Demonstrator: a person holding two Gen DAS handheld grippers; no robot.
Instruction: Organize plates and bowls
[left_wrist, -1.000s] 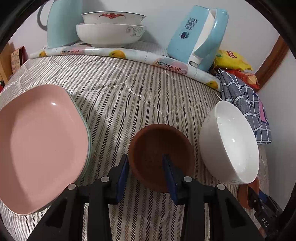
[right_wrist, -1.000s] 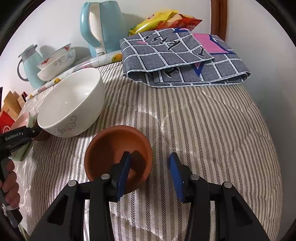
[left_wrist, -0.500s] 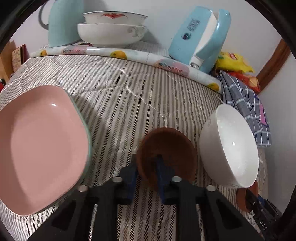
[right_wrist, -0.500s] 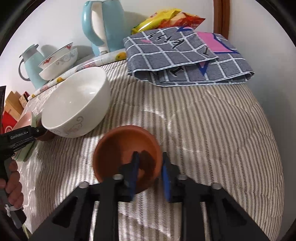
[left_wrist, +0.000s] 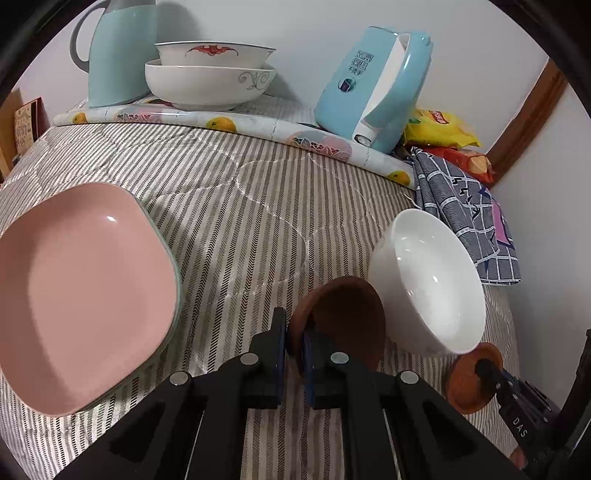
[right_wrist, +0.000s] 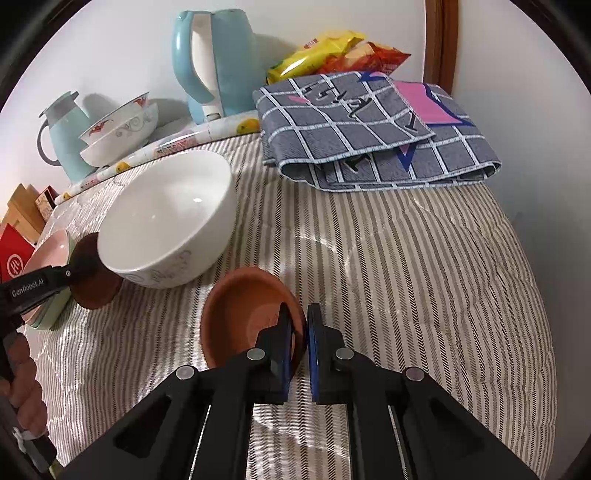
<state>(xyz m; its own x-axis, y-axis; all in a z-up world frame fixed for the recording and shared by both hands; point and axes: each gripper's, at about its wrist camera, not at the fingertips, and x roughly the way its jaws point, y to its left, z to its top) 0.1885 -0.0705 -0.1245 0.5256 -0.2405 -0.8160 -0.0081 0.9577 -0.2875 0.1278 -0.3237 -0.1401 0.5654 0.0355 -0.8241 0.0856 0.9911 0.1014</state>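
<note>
My left gripper (left_wrist: 294, 341) is shut on the rim of a dark brown saucer (left_wrist: 343, 317), tilted up off the striped bedcover beside a large white bowl (left_wrist: 428, 284). My right gripper (right_wrist: 300, 334) is shut on the rim of a terracotta saucer (right_wrist: 243, 317), also tilted up. That saucer also shows in the left wrist view (left_wrist: 471, 382) and the dark brown one in the right wrist view (right_wrist: 94, 284). The white bowl (right_wrist: 166, 218) stands between the two saucers. A pink plate (left_wrist: 81, 291) stacked on a green one lies at the left.
Two stacked patterned bowls (left_wrist: 210, 79), a light blue jug (left_wrist: 118, 51) and a blue kettle (left_wrist: 373, 88) stand on a fruit-print mat at the back. A folded checked cloth (right_wrist: 373, 133) and snack bags (right_wrist: 332, 51) lie at the back right. Boxes (right_wrist: 18, 229) stand at the left edge.
Both grippers went from open around the saucer rims to shut on them. Both saucers have tipped up off the cover.
</note>
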